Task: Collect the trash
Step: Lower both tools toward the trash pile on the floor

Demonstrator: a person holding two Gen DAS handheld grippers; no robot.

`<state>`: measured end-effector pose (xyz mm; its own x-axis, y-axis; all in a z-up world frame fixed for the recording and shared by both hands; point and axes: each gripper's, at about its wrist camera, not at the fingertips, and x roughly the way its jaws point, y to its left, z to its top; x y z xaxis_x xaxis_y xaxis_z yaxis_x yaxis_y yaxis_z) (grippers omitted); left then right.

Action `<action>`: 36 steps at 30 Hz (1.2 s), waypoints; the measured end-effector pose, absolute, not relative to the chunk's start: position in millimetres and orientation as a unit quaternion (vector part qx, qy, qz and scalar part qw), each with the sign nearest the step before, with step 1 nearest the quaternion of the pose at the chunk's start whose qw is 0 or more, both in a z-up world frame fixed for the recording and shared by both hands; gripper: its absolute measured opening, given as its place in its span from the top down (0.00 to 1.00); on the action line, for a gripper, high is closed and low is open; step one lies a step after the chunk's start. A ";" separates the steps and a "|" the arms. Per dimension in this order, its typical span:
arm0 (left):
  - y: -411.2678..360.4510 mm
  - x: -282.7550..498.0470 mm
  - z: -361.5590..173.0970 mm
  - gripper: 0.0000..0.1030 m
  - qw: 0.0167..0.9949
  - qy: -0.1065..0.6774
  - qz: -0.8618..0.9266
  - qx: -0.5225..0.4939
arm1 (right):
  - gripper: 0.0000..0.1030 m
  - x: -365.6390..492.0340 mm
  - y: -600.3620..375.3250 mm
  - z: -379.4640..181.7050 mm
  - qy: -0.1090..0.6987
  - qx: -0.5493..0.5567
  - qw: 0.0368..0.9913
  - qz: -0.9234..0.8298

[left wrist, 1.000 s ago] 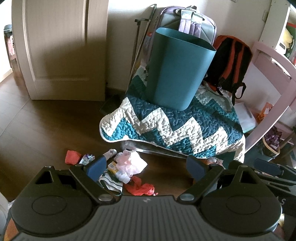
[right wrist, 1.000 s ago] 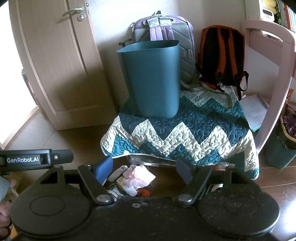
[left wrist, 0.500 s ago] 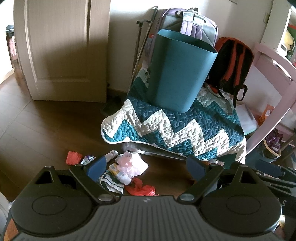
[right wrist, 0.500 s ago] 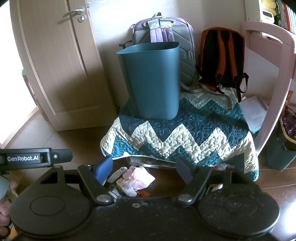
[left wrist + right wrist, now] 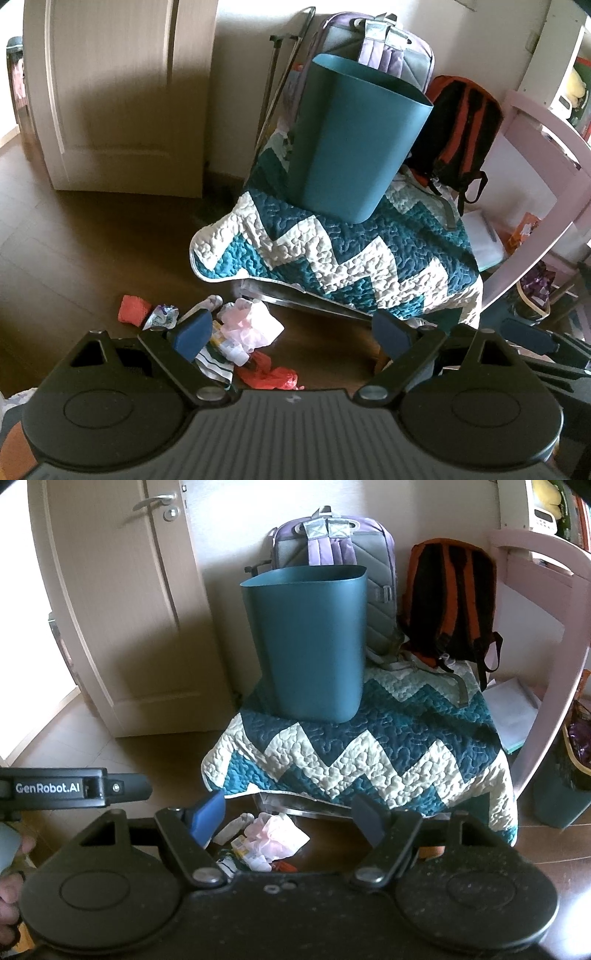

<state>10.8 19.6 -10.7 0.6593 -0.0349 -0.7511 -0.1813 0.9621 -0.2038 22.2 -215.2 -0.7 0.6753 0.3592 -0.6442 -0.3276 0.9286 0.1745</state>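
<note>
Both claws are hovering above the floor, facing a quilt-draped seat (image 5: 369,760). Left claw (image 5: 291,332) is gaping wide, nothing between its pads. Right claw (image 5: 288,818) is likewise standing wide and empty.

Teal bin (image 5: 310,642) is sitting upright on the quilt, at 12 o'clock from both claws, with two backpacks leaning behind it. Its inside is not showing from either view, so I cannot tell whether anything is in it.

Trash is lying on the wood floor (image 5: 92,236) just in front of the seat, all of it uncollected:
- crumpled pink-white wrapper (image 5: 251,325), at about 11 o'clock of the left claw
- red plastic scrap (image 5: 269,376), nearer the camera, just beside it
- red-orange piece (image 5: 133,309) and a small foil wrapper (image 5: 160,316), off at 10 o'clock
- striped scrap (image 5: 214,363), partly hidden behind the left pad

Judgement: task looks to be barely starting; no piece is being held, and the whole heap is waiting to go into the bin.
</note>
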 end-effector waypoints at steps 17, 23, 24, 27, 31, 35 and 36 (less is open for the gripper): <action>80.9 89.8 -63.0 0.09 0.899 0.407 0.082 -0.140 | 0.27 94.4 -187.7 -49.2 0.347 -0.023 0.909 0.228; 122.1 140.6 -98.1 0.09 0.893 0.422 0.107 -0.110 | 0.27 144.6 -174.3 -98.0 0.380 -0.037 0.884 0.270; 129.4 149.6 -107.0 0.09 0.891 0.427 0.108 -0.107 | 0.27 151.6 -170.2 -108.2 0.386 -0.045 0.879 0.277; 149.0 173.5 -133.4 0.09 0.884 0.443 0.113 -0.091 | 0.27 171.9 -158.5 -139.3 0.409 -0.055 0.862 0.295; 180.5 202.5 -171.4 0.09 0.876 0.460 0.129 -0.068 | 0.27 197.1 -142.5 -181.6 0.440 -0.060 0.840 0.312; 215.0 224.9 -211.1 0.09 0.863 0.485 0.130 -0.056 | 0.27 219.1 -114.3 -217.9 0.463 -0.074 0.823 0.322; 223.2 230.1 -223.2 0.09 0.857 0.496 0.128 -0.053 | 0.27 223.8 -105.7 -225.9 0.466 -0.075 0.820 0.324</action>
